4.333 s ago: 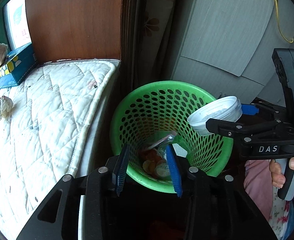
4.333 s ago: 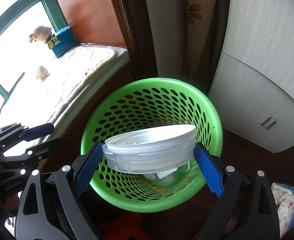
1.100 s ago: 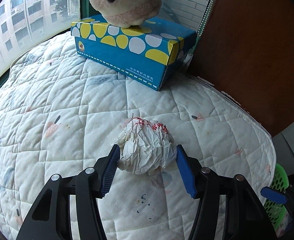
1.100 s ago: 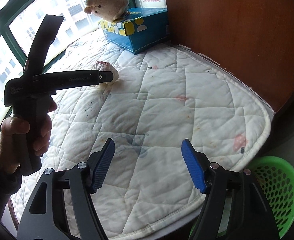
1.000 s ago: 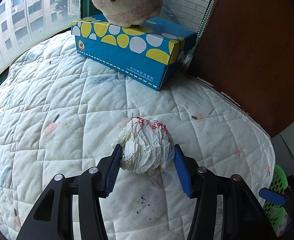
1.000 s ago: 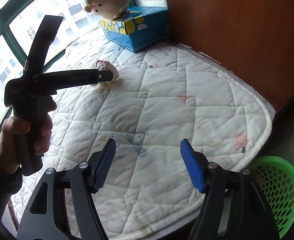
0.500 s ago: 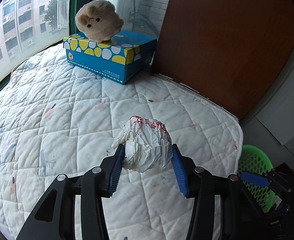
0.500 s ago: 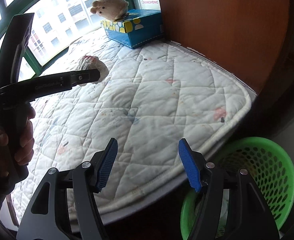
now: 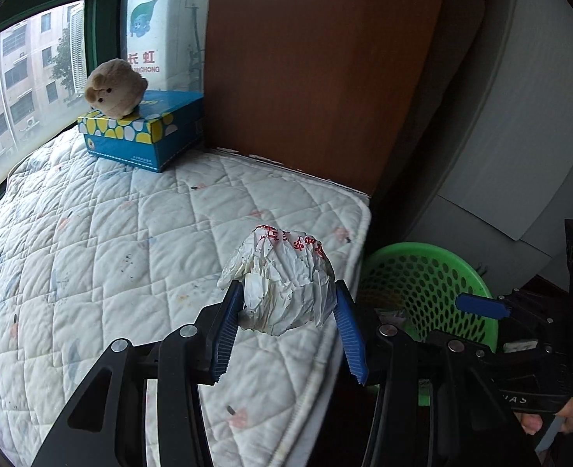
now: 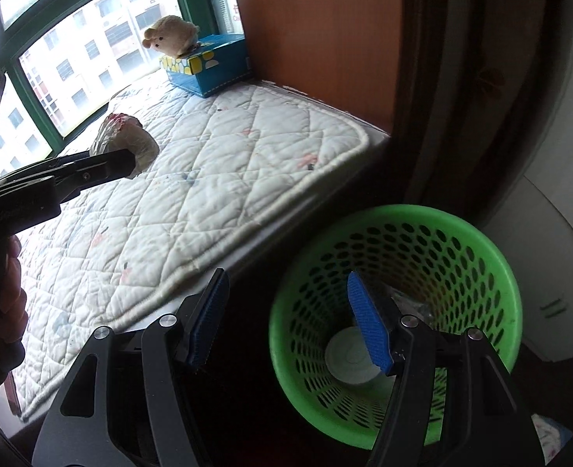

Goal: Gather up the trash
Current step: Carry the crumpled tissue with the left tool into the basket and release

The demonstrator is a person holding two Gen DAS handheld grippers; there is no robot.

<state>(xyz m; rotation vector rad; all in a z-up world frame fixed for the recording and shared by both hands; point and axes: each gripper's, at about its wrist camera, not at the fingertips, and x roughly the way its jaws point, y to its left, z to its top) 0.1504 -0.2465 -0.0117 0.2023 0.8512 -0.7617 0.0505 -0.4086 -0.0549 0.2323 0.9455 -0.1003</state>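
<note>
I am on the carry step: my left tongs (image 9: 288,325) grip a crumpled ball of white paper (image 9: 280,278), printed with a little red, pinched between the 2 blue pads (image 9: 226,327). The ball sits right at the fingertips, bulging above and ahead of them, lifted clear of the quilted mattress pad (image 9: 130,233) and close to that pad's near corner. From the right wrist view the same ball (image 10: 129,146) hangs above the quilt, well apart from the bin.

The green perforated basket (image 9: 477,292) stands on the floor just beyond the edge of the pad, lower than the ball and off to its right. In my judgement the next move calls for swinging the left tongs rightward past the corner until the paper is over the basket's mouth, then spreading the pads to let it drop.

My right tongs (image 10: 286,315) are spread wide and hold nothing; they hover at the near rim of the basket (image 10: 481,233), 1 pad inside the mouth and 1 outside. They could get in the way of the drop, so I would draw them aside. A round white lid (image 10: 348,356) lies at the bottom of the basket.

On the far side, a blue tissue box (image 9: 146,140) with a plush toy (image 9: 113,87) on top is not trash, I judge.
</note>
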